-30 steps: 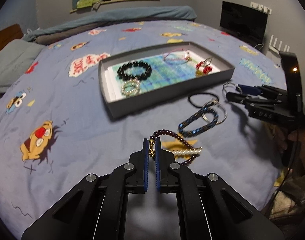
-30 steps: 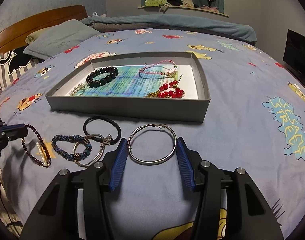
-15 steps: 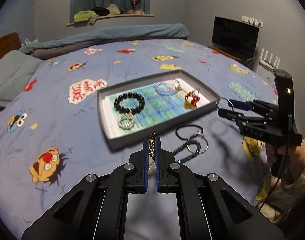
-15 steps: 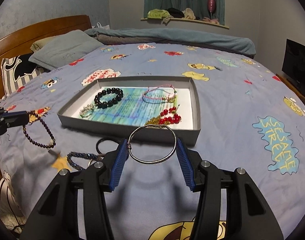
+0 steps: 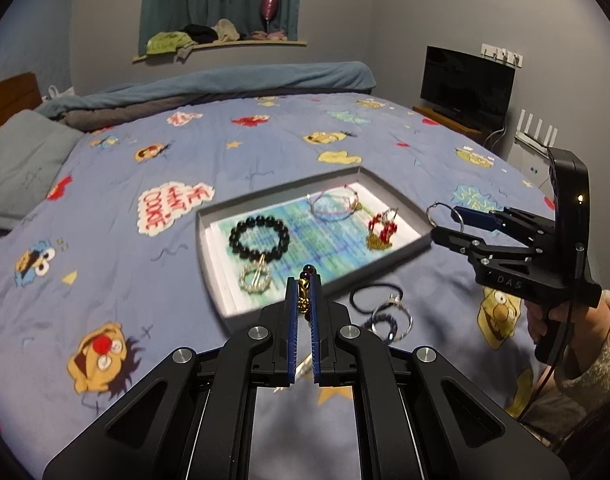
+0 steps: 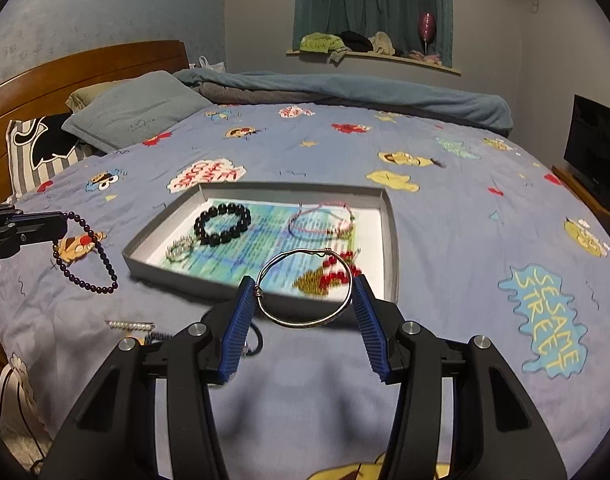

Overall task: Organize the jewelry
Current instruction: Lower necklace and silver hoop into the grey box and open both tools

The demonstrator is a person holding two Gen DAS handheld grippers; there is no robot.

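Observation:
A grey tray (image 5: 215, 272) (image 6: 391, 236) lies on the bed with a black bead bracelet (image 5: 259, 238) (image 6: 223, 224), a pink cord bracelet (image 5: 333, 206) (image 6: 319, 220), a red bead piece (image 5: 381, 230) (image 6: 337, 274) and a small pearl ring (image 5: 256, 278). My left gripper (image 5: 303, 284) is shut on a dark purple bead strand (image 6: 91, 258), which hangs in the air left of the tray. My right gripper (image 6: 303, 294) (image 5: 445, 220) is shut on a silver bangle (image 6: 305, 286) and holds it above the tray's near right edge.
A black hair tie (image 5: 375, 298) and a blue beaded bracelet with a silver ring (image 5: 389, 322) lie on the blue cartoon bedsheet (image 6: 465, 208) in front of the tray. A pearl clip (image 6: 131, 325) lies nearby. Pillows (image 6: 133, 114) and a TV (image 5: 467, 82) stand further off.
Both grippers have risen from the sheet and moved toward the tray. The purple strand lifted off the bed in my left gripper. The bangle stays in my right gripper.

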